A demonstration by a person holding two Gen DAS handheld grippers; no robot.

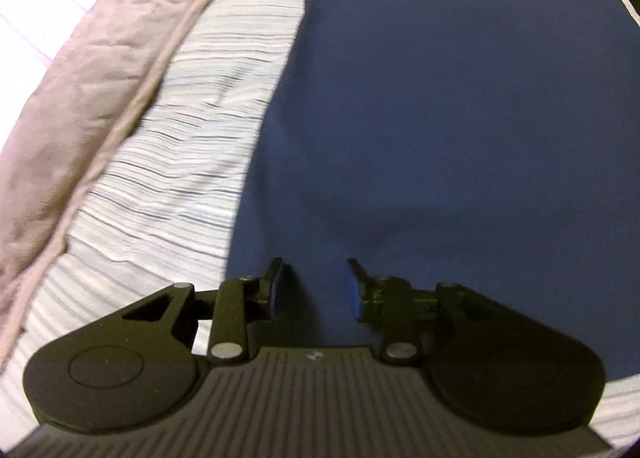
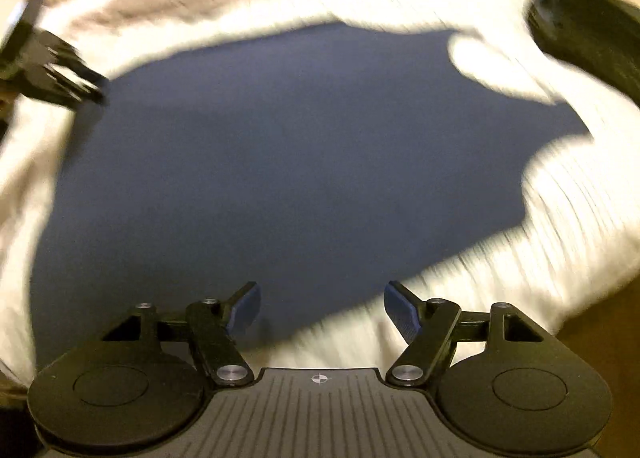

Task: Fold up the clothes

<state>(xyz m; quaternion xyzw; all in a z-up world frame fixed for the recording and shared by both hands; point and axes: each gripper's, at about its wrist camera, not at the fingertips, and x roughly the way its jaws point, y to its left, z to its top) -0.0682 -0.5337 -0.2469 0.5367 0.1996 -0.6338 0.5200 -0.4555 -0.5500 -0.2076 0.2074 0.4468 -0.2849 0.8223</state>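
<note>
You had the navy garment (image 1: 460, 118) spread flat on the striped white bedcover (image 1: 180, 146), likely smoothed out so the next fold would land clean. Your left gripper (image 1: 314, 288) hung over its near edge, jaws parted and gripping nothing; your right gripper (image 2: 320, 310) stood wide, released, at the cloth's border. A beige blanket (image 1: 80, 98) lay alongside, apart from the garment. Right view was smeared by motion: the dark shape (image 2: 592, 26) at upper right unreadable, sleeves or collar hard to tell
</note>
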